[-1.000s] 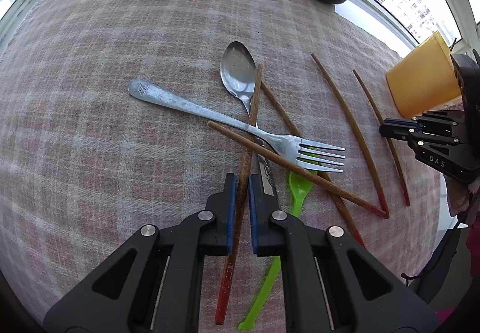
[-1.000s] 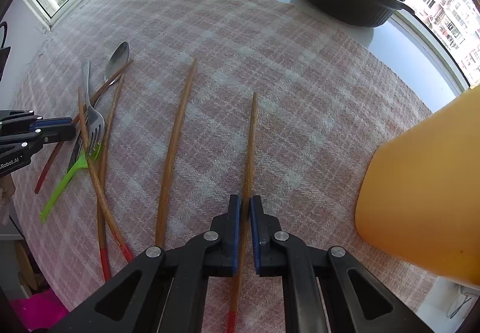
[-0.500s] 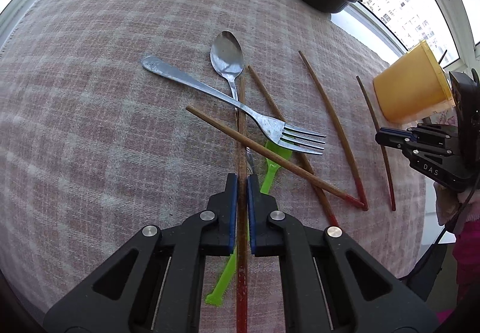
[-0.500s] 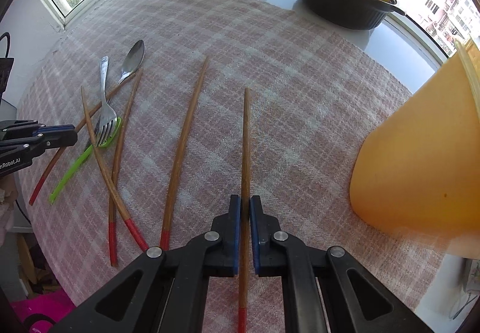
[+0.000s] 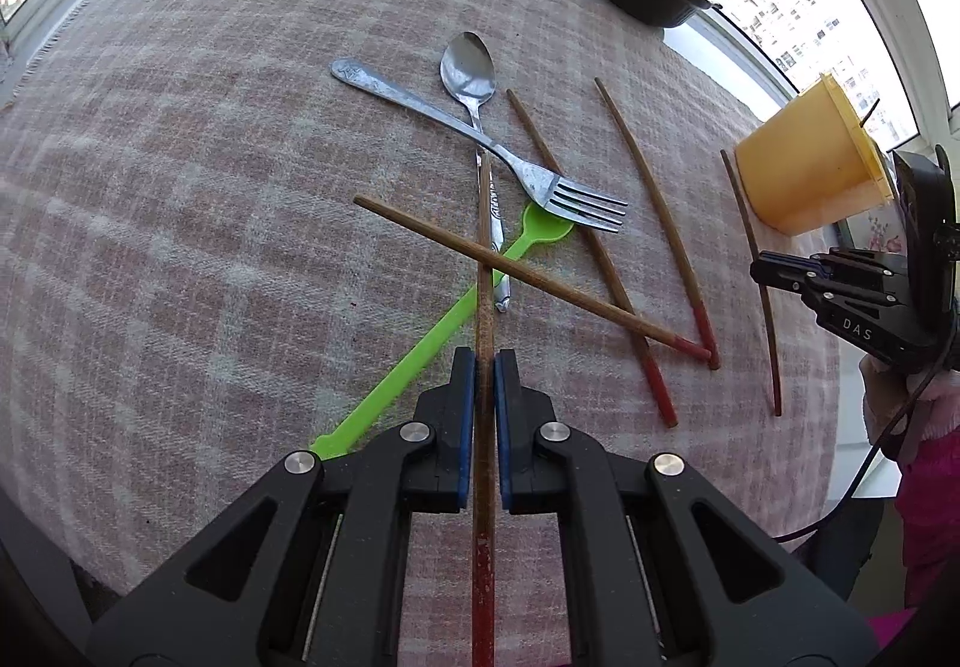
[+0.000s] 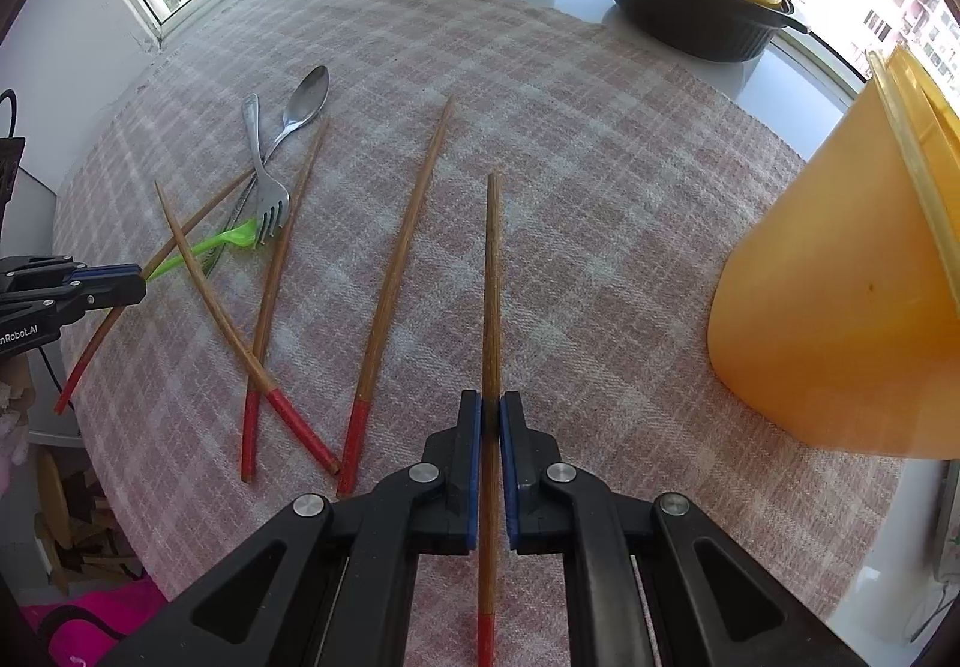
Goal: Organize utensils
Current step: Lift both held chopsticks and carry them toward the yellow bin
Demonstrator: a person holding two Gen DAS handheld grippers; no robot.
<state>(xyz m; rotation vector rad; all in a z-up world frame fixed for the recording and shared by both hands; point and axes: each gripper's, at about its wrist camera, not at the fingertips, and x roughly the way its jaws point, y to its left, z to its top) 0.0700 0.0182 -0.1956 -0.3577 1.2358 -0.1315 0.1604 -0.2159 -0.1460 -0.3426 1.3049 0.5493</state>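
Utensils, mostly unsorted on checked-cloth surface (image 5: pixel 180 187): left gripper (image 5: pixel 485 367) clamps one red-tipped wooden chopstick (image 5: pixel 483 271); steel fork (image 5: pixel 480 138), steel spoon (image 5: pixel 471 72), green plastic spoon (image 5: pixel 420 355), three chopsticks loose; right gripper (image 6: pixel 491 415) clamps another chopstick (image 6: pixel 492 295) near yellow plastic cup (image 6: pixel 840 319), seemingly empty.

On the cloth (image 5: pixel 180 187), fork (image 5: pixel 480 138) lies across spoon (image 5: pixel 468 72); cup (image 5: pixel 804 169) stands far right.
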